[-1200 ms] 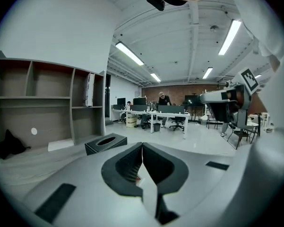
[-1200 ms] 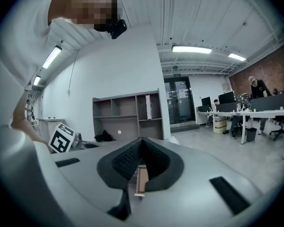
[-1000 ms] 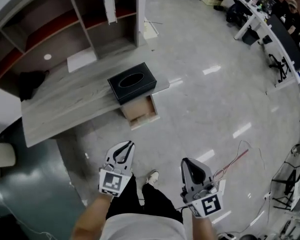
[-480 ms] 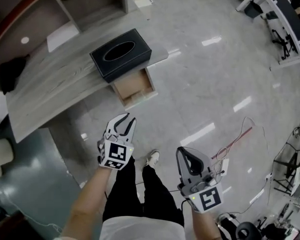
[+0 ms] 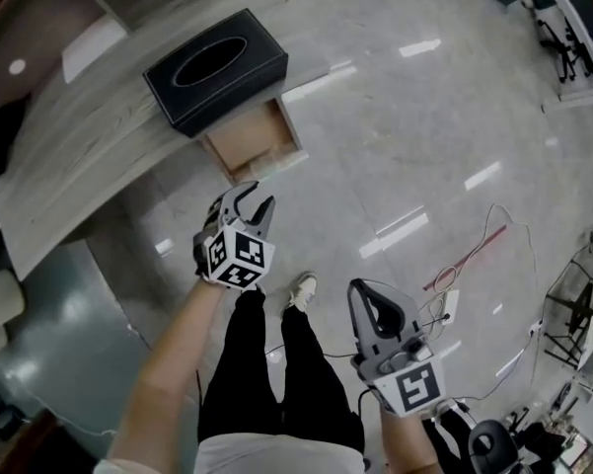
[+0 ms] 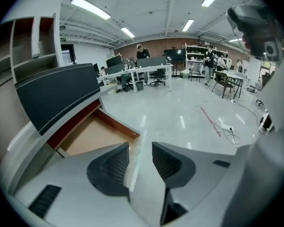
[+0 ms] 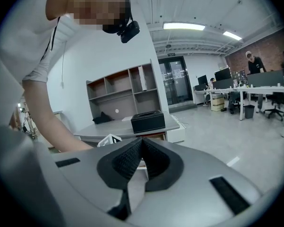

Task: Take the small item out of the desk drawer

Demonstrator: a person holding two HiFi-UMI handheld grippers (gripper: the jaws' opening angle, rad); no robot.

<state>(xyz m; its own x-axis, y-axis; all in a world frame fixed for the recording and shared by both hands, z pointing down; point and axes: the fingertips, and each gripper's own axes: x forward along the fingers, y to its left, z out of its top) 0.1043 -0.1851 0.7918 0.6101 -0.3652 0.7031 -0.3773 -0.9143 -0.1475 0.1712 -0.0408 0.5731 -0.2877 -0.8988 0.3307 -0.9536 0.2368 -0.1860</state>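
The desk drawer point(image 5: 249, 146) stands pulled open under the grey desk top point(image 5: 99, 136). Its brown inside point(image 6: 92, 135) looks bare, and I see no small item in it. A black tissue box point(image 5: 215, 70) sits on the desk right above the drawer. My left gripper point(image 5: 254, 203) hovers over the floor just short of the drawer front; its jaws are opening and nothing is between them point(image 6: 141, 156). My right gripper point(image 5: 361, 294) hangs lower right, near the person's legs, shut and empty point(image 7: 141, 144).
Red and white cables point(image 5: 466, 263) and a power strip point(image 5: 450, 306) lie on the glossy floor to the right. A shelf unit point(image 7: 123, 91) stands behind the desk. The person's shoe point(image 5: 301, 290) is under the grippers. Office desks and people point(image 6: 146, 70) are far off.
The left gripper has moved up toward the open drawer and its jaws have parted from shut. The desk now sits nearer in the head view. The right gripper stays shut.
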